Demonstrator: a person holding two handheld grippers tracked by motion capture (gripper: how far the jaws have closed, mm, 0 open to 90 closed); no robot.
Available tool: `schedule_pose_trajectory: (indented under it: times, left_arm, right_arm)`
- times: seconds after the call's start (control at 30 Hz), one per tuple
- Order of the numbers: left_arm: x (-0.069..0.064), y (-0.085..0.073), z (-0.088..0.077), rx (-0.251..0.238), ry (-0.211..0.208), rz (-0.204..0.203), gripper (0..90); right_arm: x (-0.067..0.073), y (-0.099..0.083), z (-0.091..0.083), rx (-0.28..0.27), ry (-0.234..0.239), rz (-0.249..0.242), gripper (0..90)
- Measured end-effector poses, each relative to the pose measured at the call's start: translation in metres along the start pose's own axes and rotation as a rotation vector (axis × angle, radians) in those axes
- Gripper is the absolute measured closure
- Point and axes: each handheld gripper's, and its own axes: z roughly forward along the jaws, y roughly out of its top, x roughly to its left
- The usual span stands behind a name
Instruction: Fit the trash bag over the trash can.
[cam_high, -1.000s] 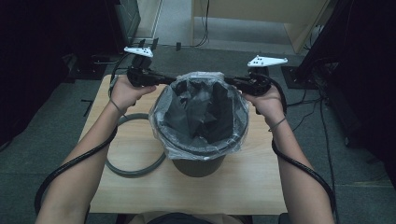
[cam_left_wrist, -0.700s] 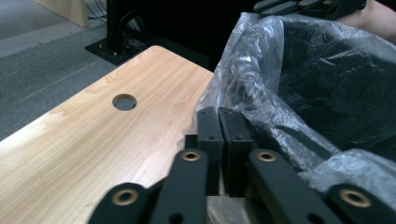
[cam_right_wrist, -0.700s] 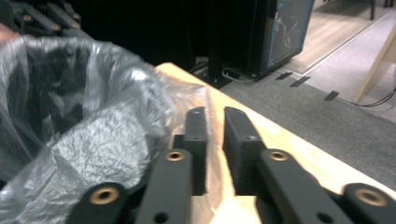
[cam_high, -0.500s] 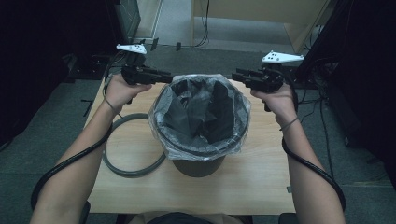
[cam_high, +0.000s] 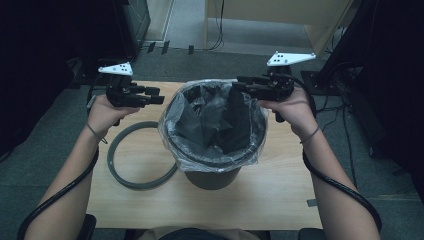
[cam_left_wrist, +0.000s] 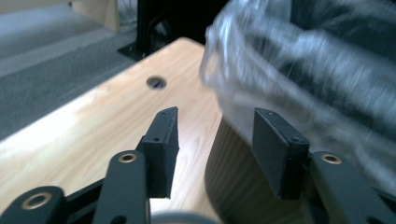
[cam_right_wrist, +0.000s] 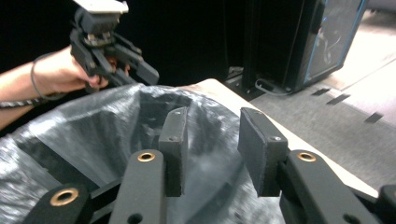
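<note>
Your left hand-held gripper (cam_high: 156, 96) has just been opening; its jaws stand apart with nothing between them, just left of the bin (cam_high: 212, 175). Your right hand-held gripper (cam_high: 239, 84) hovers over the far rim, jaws parted and empty. The bin stands mid-worktop (cam_high: 280, 200), its plastic liner (cam_high: 215, 125) folded over the rim, a grey ring (cam_high: 116, 165) beside it.

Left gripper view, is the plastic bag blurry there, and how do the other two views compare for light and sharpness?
Left gripper view: the plastic bag is smeared by motion blur, while the jaws stay sharp. Right gripper view: the bag is softly blurred against a very dark background. High view: dim and bluish overall, with the wooden table the brightest area and black surroundings.
</note>
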Motion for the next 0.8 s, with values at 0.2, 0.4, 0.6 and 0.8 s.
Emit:
schedule_pose_trajectory:
  times: [0.2, 0.4, 0.6, 0.8]
  left_arm:
    - [-0.001, -0.024, 0.005, 0.026, -0.008, -0.014, 46.5]
    - [-0.003, -0.042, 0.011, 0.032, 0.006, -0.014, 44.4]
    - [0.001, -0.056, 0.012, 0.034, 0.008, -0.017, 42.6]
    - [0.006, -0.068, 0.003, 0.031, 0.052, -0.004, 38.1]
  right_arm:
    - [0.014, 0.015, 0.012, 0.020, 0.024, 0.009, 64.9]
    - [0.029, 0.020, 0.033, 0.063, 0.064, -0.013, 68.9]
    - [0.040, 0.019, 0.054, 0.113, 0.089, -0.025, 67.8]
    - [0.044, 0.016, 0.069, 0.173, 0.086, -0.031, 58.5]
